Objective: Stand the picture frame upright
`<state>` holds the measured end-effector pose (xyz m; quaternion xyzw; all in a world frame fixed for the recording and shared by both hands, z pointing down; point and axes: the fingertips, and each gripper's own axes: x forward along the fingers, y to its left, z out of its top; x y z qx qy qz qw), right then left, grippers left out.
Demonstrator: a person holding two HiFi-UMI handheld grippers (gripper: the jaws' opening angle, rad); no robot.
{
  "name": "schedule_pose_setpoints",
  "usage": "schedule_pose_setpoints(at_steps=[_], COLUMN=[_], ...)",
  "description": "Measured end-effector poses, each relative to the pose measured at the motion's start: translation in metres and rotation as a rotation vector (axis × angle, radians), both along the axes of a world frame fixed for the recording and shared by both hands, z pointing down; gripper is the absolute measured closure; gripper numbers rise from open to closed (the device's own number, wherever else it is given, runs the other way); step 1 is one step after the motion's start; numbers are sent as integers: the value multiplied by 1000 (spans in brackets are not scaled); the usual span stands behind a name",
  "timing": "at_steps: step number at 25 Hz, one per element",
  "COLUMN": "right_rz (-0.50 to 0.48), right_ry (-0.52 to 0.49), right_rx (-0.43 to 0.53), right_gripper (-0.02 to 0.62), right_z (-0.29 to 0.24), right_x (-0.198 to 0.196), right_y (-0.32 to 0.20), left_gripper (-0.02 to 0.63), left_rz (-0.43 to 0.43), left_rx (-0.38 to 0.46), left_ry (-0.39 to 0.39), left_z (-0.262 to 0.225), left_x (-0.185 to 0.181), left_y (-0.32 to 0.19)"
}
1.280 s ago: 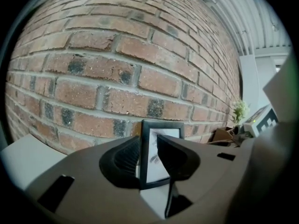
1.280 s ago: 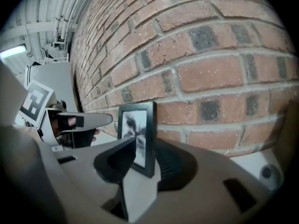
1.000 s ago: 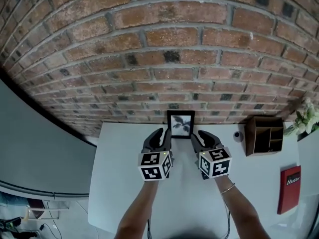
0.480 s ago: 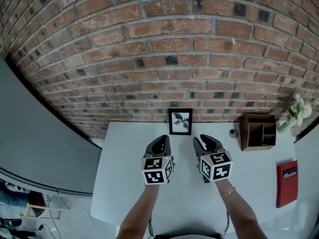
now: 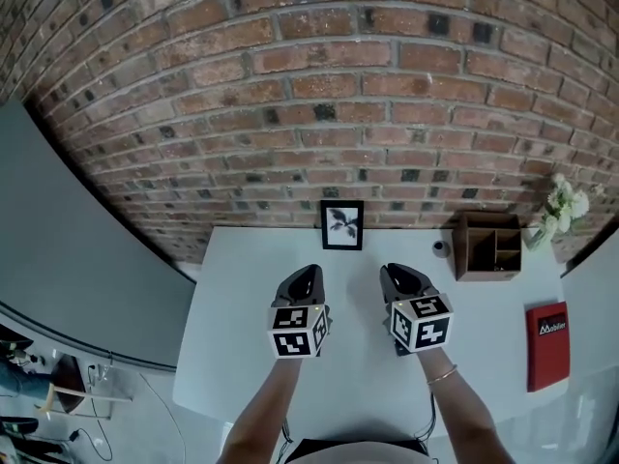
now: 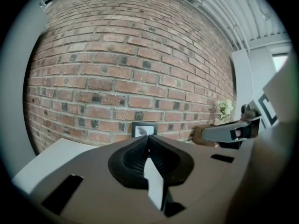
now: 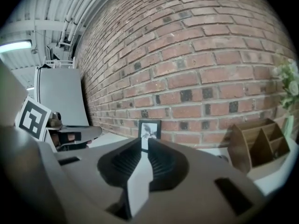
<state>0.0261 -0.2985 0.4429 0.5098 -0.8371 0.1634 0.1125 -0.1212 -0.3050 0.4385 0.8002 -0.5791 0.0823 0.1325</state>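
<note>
The black picture frame [image 5: 342, 225] with a leaf print stands upright at the back of the white table [image 5: 232, 346], against the brick wall. It also shows in the left gripper view [image 6: 144, 130] and the right gripper view [image 7: 149, 129]. My left gripper [image 5: 308, 276] hovers well in front of the frame, a little to its left, jaws shut and empty [image 6: 146, 136]. My right gripper [image 5: 398, 276] is level with it on the right. Its jaws [image 7: 144, 141] are closing, a narrow gap left, nothing between them.
A brown wooden desk organizer [image 5: 488, 246] sits at the back right, with a small dark object [image 5: 440, 248] beside it and white flowers [image 5: 561, 206] beyond. A red book [image 5: 547, 345] lies on the surface to the right. A grey panel [image 5: 77, 249] borders the table's left.
Both grippers have drawn back from the frame toward the person, leaving it standing alone. The left jaws have shut and the right jaws have narrowed.
</note>
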Motion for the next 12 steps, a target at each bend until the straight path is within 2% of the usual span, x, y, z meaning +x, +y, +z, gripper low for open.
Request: schedule_pose_setpoints(at_steps=[5,12], right_rz=[7,23], right_ry=[10,-8], right_rx=[10,40], right_gripper=[591,592], right_z=[-5,-17], right_x=[9,20], right_y=[18,40], left_gripper=[611,612], left_rz=[-18,-40], left_rx=[-5,9], left_ry=[-3,-1], left_z=[-1,-10], left_x=[-1,2], left_y=[21,43])
